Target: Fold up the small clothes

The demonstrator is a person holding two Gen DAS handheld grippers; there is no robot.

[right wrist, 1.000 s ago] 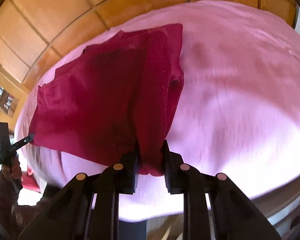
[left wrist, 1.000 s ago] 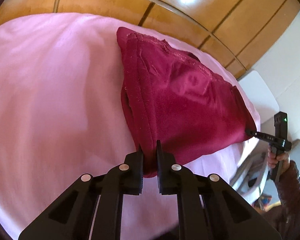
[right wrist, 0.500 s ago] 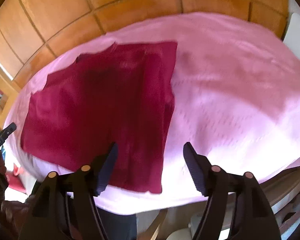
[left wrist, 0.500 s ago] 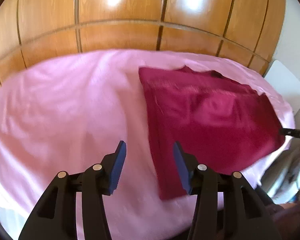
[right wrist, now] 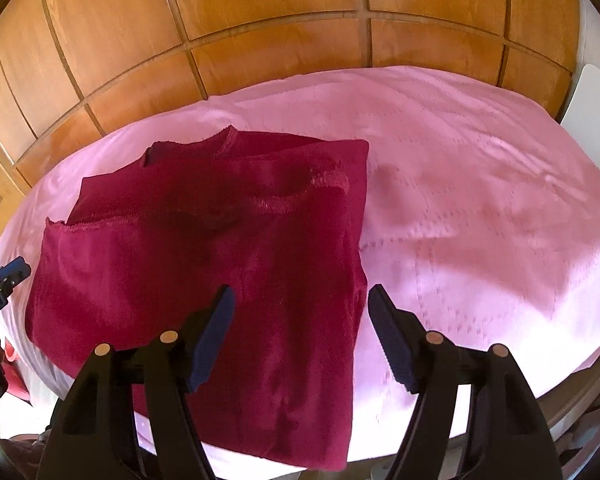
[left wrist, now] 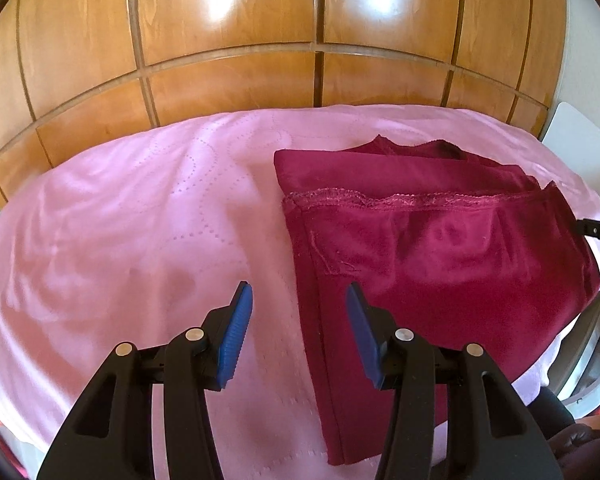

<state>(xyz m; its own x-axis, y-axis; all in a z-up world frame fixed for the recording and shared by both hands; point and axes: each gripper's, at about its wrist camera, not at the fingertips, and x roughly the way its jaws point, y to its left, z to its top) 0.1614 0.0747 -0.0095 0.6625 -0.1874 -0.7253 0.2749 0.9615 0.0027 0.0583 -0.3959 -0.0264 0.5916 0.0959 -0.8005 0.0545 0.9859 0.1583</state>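
Lying flat on the pink bed (left wrist: 120, 240), the dark red garment (left wrist: 440, 272) is already folded at least once, lace-trimmed hem (left wrist: 380, 201) doubled over the top layer. It sits toward the bed's near edge; in the left view it runs to the right edge, in the right view to the left edge. Left gripper (left wrist: 298, 336) has jaws spread wide, holding nothing, hovering over the garment's long side edge near the near corner. Right gripper (right wrist: 300, 340) is likewise wide apart and empty, above the opposite side edge. Wood panel wall (left wrist: 260, 60) behind the bed.

Handling guess: fabric looks like soft plush velvet, light, floppy, no stiffness, so it drapes and sags when lifted. Layers may slide apart, so pinch through all of them. Best holds look like the two near corners or the folded side edges, not the middle. The bed cover is soft too; risk of grabbing it together with the garment.
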